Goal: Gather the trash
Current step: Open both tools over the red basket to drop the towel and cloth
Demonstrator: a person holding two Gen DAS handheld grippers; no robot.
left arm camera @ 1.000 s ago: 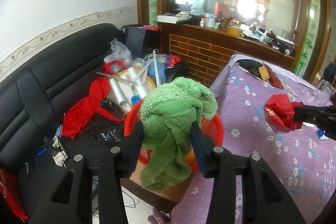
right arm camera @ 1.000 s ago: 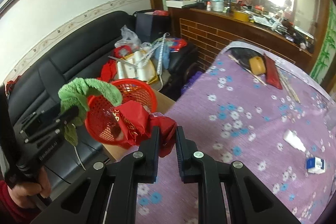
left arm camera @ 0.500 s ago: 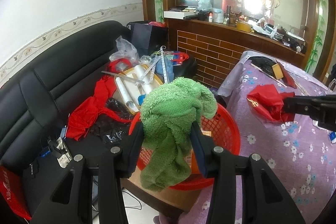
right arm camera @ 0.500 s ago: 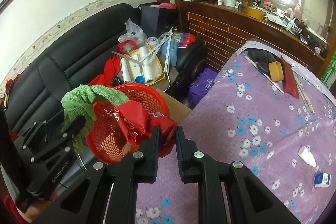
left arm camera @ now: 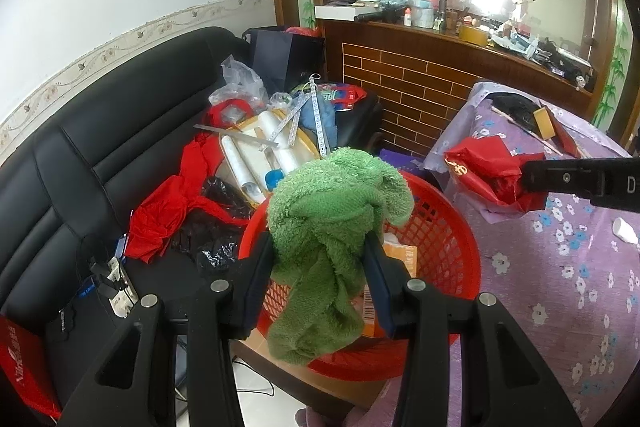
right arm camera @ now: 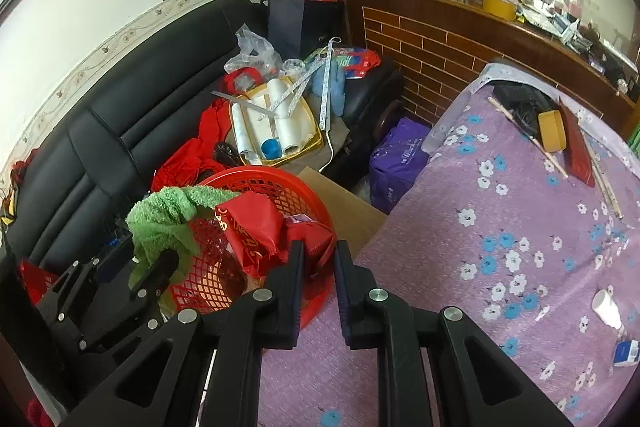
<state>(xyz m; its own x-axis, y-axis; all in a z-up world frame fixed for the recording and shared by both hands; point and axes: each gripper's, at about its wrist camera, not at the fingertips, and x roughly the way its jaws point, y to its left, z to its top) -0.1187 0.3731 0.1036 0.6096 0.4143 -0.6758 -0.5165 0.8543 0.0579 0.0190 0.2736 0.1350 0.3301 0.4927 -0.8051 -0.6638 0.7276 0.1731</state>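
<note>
My left gripper [left arm camera: 320, 259] is shut on a crumpled green towel [left arm camera: 332, 227] and holds it above the near rim of a red mesh basket [left arm camera: 448, 243]. The basket holds paper and packaging scraps. My right gripper [right arm camera: 318, 259] is shut on a crumpled red plastic bag [right arm camera: 256, 227] and holds it over the basket's [right arm camera: 280, 187] table-side rim. In the left wrist view the red bag [left arm camera: 480, 167] hangs at the right above the basket's far edge. The towel [right arm camera: 168, 215] also shows in the right wrist view.
The basket stands on a cardboard box [right arm camera: 344, 211] between a black sofa [left arm camera: 100, 147] piled with clutter and a table with a purple flowered cloth [right arm camera: 500, 247]. A white bottle [right arm camera: 606, 307] and a small blue box [right arm camera: 626, 351] lie on the cloth. A brick counter [left arm camera: 420, 83] stands behind.
Both grippers have moved toward the basket. The red bag has travelled left from over the table to the basket's rim. The towel now hangs over the basket's near side.
</note>
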